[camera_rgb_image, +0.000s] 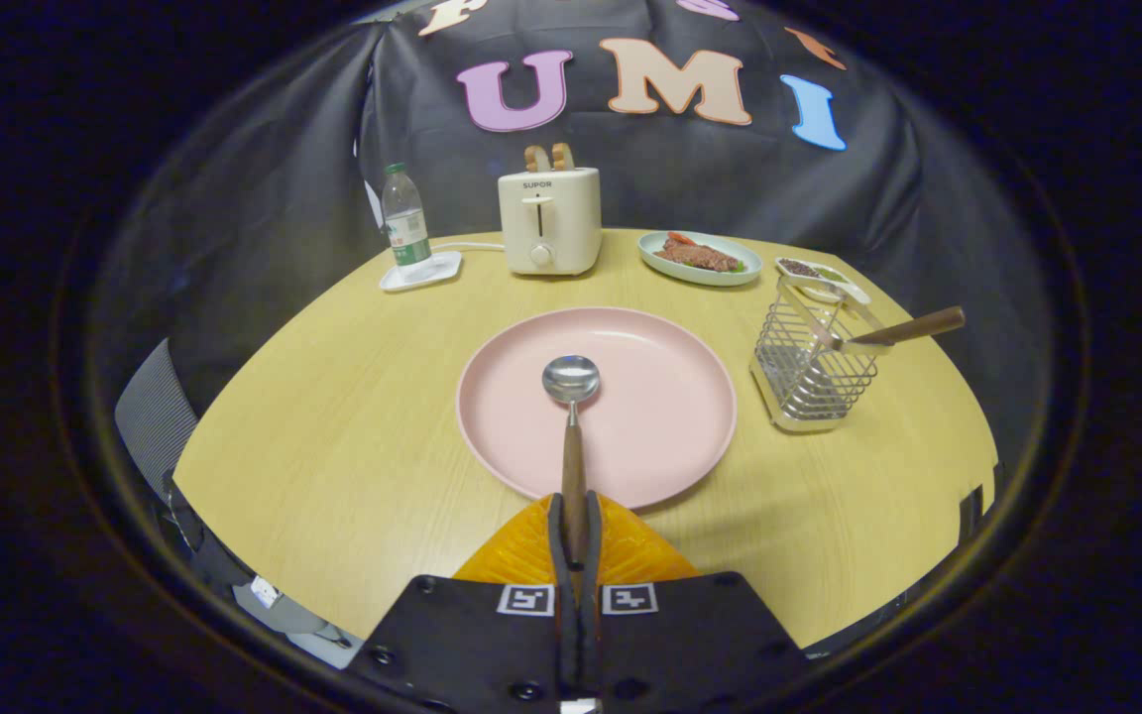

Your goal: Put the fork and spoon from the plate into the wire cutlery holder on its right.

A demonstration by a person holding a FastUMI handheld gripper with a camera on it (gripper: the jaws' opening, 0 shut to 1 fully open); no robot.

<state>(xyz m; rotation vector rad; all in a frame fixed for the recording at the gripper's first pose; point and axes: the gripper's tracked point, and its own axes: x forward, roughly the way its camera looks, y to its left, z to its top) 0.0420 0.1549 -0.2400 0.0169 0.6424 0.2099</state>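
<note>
Shiny metal spoon, wooden handle; matt plate

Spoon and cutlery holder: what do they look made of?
Spoon, clamped between the shut fingers: bowl looks like polished metal, mirror glints; handle looks like brown wood, matte. Cutlery holder: thin silvery wire grid, probably steel, with a wooden-looking fork handle leaning out.

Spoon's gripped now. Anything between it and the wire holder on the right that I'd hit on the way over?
Nothing visible. The gripper has its jaws shut on the spoon handle over the pink plate; bare table lies between plate and wire holder. The fork already leans out of the holder, so mind its handle.
</note>
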